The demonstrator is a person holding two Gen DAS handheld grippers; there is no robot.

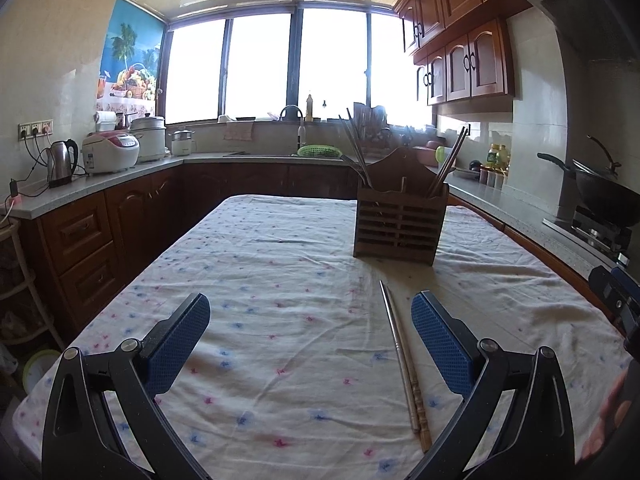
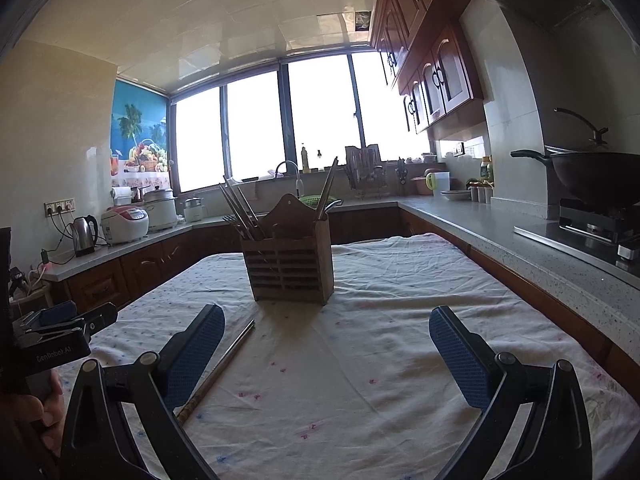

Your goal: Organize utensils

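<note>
A brown wooden slatted utensil holder [image 1: 400, 222] stands on the cloth-covered table [image 1: 280, 280] and holds several chopsticks and utensils. It also shows in the right wrist view [image 2: 290, 266]. A pair of chopsticks [image 1: 404, 364], one metal and one wooden, lies flat on the cloth in front of the holder, just inside my left gripper's right finger. It shows in the right wrist view [image 2: 224, 364] beside my right gripper's left finger. My left gripper [image 1: 310, 312] is open and empty. My right gripper [image 2: 326, 322] is open and empty.
Kitchen counters run around the table. A kettle [image 1: 60, 162] and rice cookers [image 1: 112, 152] stand at the left, a sink with a green basket [image 1: 318, 151] at the back, a wok on a stove [image 2: 600, 180] at the right. The other gripper shows at the left edge [image 2: 60, 332].
</note>
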